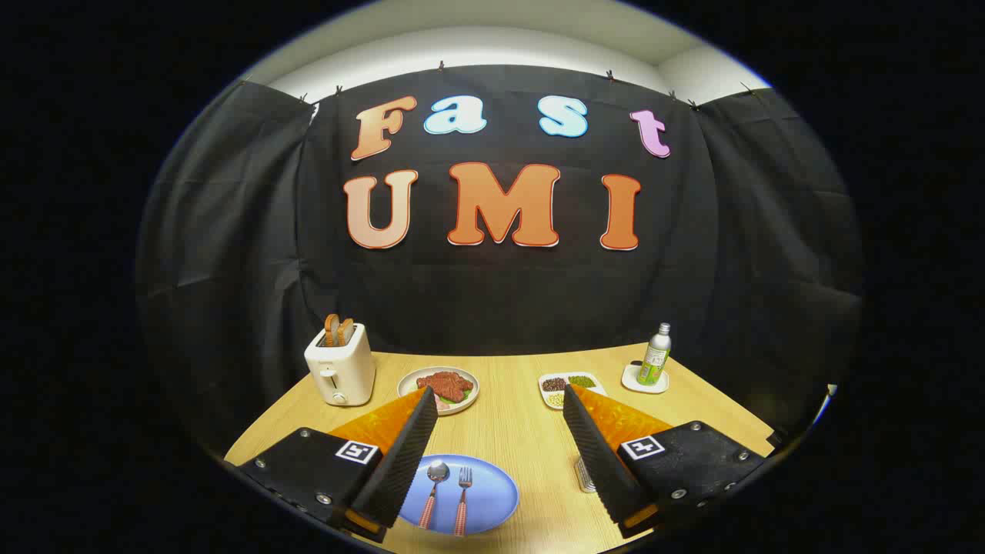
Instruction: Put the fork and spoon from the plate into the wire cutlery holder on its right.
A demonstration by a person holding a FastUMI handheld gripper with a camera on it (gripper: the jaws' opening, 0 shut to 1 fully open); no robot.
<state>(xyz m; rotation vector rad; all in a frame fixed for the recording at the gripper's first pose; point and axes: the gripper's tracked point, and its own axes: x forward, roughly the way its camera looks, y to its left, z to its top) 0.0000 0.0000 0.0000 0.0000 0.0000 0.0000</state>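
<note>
Fork (463,500) and spoon (434,492) side by side on blue plate (496,492), handles nearest for easy pickup | hand-held gripper (500,400) spread wide, empty, above table (515,431) | wire cutlery holder (585,475) partly hidden behind right finger

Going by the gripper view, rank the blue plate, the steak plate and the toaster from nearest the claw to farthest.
The claw is open, holding nothing.
1. blue plate: lowest between the fingers, bearing the spoon and fork.
2. steak plate: just past the left fingertip.
3. toaster: farther back, left of the steak plate, near the table's far edge.
</note>
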